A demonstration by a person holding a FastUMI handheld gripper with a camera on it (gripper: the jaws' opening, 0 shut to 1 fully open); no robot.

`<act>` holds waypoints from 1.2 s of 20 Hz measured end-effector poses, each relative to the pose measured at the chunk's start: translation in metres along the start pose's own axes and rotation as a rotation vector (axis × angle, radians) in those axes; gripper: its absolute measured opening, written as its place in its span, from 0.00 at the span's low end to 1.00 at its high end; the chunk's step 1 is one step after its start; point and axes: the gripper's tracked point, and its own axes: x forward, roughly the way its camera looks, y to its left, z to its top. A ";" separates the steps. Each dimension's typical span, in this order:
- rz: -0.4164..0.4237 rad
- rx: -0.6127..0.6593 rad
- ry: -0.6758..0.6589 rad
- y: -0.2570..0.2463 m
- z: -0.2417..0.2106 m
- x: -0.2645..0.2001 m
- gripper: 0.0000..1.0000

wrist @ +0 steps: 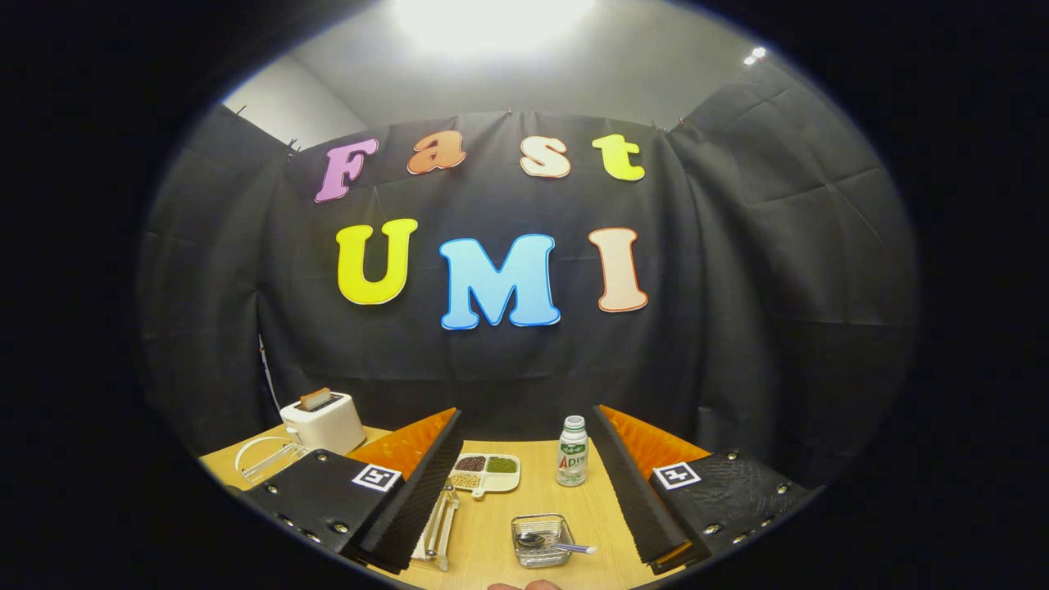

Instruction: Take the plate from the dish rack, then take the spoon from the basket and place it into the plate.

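My gripper (526, 418) is open wide and holds nothing, raised over a wooden table (590, 512). Between the fingers, low on the table, sits a small metal basket (541, 541). In it lies a spoon (565, 546) with a dark bowl, its pale handle sticking out to the right. Just inside my left finger a thin white plate (437, 528) stands on edge in a metal rack, partly hidden by that finger.
Beyond the basket lie a white divided dish (486, 472) of beans and a small white bottle (572, 451). Left of my left finger stand a white toaster (324, 422) holding bread and a white wire frame (264, 459). A person's fingertips (524, 585) show nearest me.
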 end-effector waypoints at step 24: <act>0.163 0.092 0.753 0.179 -0.135 0.068 0.97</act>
